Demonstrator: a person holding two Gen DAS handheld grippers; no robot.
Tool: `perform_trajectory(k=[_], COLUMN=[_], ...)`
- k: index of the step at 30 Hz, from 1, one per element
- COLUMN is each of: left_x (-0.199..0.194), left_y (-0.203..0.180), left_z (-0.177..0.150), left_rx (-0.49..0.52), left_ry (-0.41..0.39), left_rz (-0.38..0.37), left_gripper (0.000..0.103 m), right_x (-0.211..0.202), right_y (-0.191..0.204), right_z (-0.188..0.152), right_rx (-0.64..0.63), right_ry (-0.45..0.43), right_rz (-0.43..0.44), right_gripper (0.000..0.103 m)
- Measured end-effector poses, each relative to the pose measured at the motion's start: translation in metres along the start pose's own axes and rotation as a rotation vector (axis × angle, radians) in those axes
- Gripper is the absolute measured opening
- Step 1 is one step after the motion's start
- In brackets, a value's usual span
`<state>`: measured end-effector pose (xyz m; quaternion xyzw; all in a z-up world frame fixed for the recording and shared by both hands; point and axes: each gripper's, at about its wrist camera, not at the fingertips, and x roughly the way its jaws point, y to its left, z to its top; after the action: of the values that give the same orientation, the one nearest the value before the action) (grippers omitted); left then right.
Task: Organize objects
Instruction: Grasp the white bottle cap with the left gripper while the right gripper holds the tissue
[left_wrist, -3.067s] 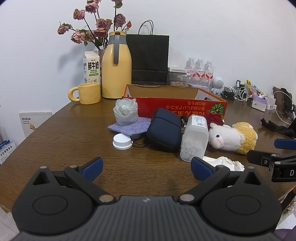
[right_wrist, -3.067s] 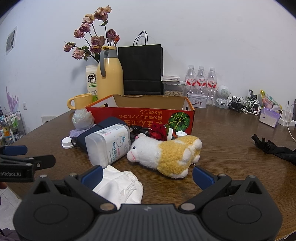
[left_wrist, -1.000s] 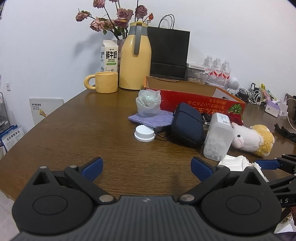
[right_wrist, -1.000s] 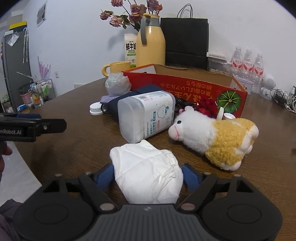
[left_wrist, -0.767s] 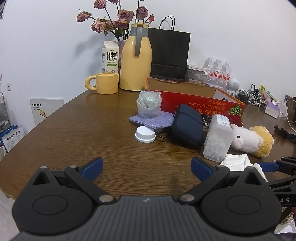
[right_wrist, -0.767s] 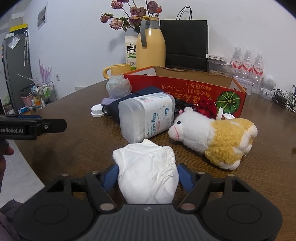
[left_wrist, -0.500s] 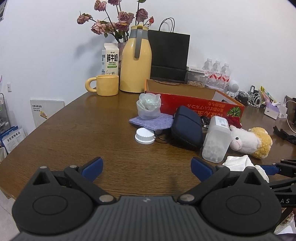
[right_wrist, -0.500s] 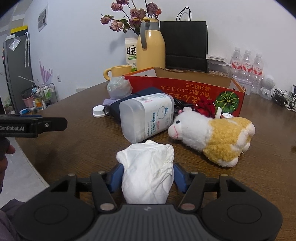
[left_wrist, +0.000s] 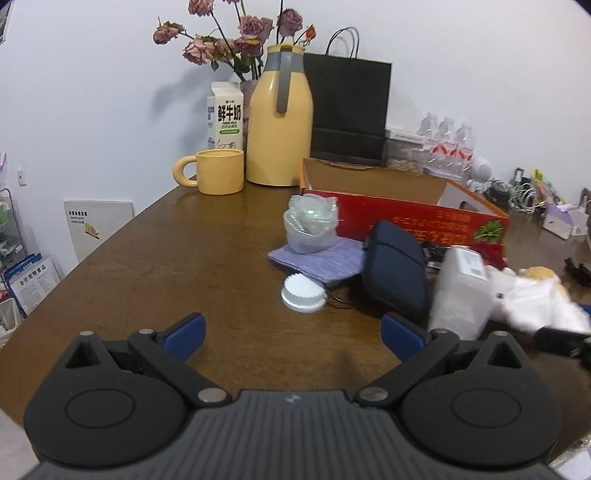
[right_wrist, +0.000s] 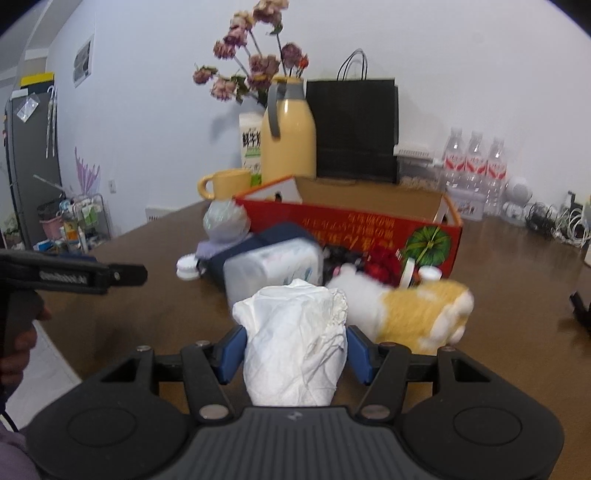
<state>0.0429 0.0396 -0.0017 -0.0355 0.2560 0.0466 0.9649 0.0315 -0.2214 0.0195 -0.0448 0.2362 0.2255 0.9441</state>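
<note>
My right gripper is shut on a crumpled white cloth, which it holds lifted off the wooden table; the same cloth shows at the right of the left wrist view. Behind it lie a white plastic jar on its side, a white and yellow plush sheep, a dark blue pouch and an open red cardboard box. My left gripper hangs open over bare table, with nothing between its fingers. A white lid lies ahead of it.
A purple cloth carries a clear plastic cup. At the back stand a yellow mug, a yellow jug, a milk carton, flowers, a black paper bag and water bottles. Cables lie far right.
The right gripper's jaws closed on the white cloth and raised it from the table. The left gripper shifted a little across the table, staying open.
</note>
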Motion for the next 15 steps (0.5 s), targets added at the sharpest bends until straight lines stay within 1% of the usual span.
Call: perform_trajectory(k=[4, 6, 7, 9, 13, 15], left_x=[0.026, 0.04, 0.046, 0.059, 0.079, 0.084], left_y=[0.0, 0.001, 0.001, 0.002, 0.002, 0.001], left_z=[0.01, 0.014, 0.016, 0.019, 0.022, 0.023], left_rx=[0.036, 0.044, 0.049, 0.063, 0.089, 0.097], left_ry=[0.037, 0.063, 0.074, 0.094, 0.142, 0.15], left_rz=[0.025, 0.049, 0.057, 0.067, 0.048, 0.032], left_gripper=[0.102, 0.093, 0.091, 0.08, 0.079, 0.079], right_x=[0.004, 0.007, 0.01, 0.014, 0.026, 0.032], right_y=[-0.009, -0.015, -0.018, -0.024, -0.033, -0.037], right_z=[0.015, 0.021, 0.024, 0.031, 0.039, 0.042], right_rx=[0.006, 0.01, 0.013, 0.017, 0.021, 0.021], right_ry=[-0.027, -0.037, -0.04, -0.047, -0.051, -0.049], right_rz=[-0.016, -0.026, -0.031, -0.04, -0.046, -0.047], right_gripper=[0.058, 0.058, 0.058, 0.058, 0.058, 0.058])
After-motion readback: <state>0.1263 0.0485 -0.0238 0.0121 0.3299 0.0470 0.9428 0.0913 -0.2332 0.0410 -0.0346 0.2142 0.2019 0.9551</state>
